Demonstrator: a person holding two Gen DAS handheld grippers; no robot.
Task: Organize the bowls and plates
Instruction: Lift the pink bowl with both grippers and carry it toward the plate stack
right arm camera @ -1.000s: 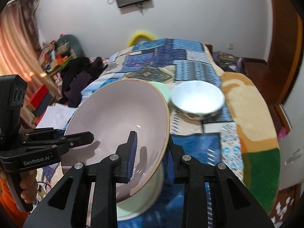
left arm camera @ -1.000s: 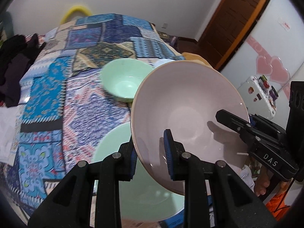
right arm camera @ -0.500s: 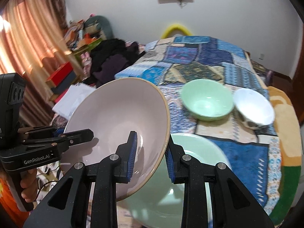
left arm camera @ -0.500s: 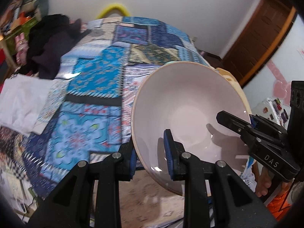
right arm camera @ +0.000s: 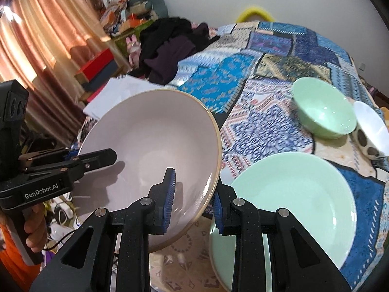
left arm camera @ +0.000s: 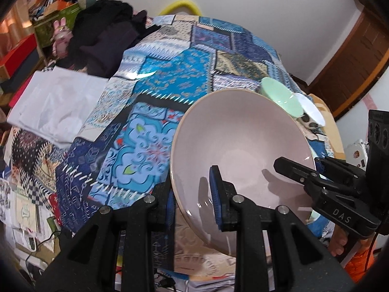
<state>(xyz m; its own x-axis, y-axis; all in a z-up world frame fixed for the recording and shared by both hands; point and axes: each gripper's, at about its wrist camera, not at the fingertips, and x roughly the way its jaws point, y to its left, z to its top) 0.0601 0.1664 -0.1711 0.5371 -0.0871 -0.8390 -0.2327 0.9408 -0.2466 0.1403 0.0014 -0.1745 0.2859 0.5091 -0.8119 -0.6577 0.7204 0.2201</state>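
Both grippers hold one large pale pink plate (left arm camera: 240, 141) in the air, tilted, left of the table's near edge. My left gripper (left arm camera: 193, 194) is shut on its left rim. My right gripper (right arm camera: 193, 199) is shut on its right rim; the plate also shows in the right wrist view (right arm camera: 150, 146). A large mint green plate (right arm camera: 289, 199) lies on the patchwork cloth to the right. A mint green bowl (right arm camera: 323, 112) and a white spotted bowl (right arm camera: 372, 131) stand behind it. The green bowl (left arm camera: 282, 96) and the white bowl (left arm camera: 312, 114) also show behind the pink plate.
The table carries a blue patchwork cloth (left arm camera: 184, 82). Dark clothes (right arm camera: 170, 46) and white folded cloth (left arm camera: 53, 102) lie at its far left side. Boxes (right arm camera: 97, 70) and curtains (right arm camera: 43, 39) stand beyond. Cables and clutter lie on the floor (left arm camera: 29, 209) below.
Both grippers have swung the pink plate to the left, away from over the green plate. The green plate now lies uncovered to the right.
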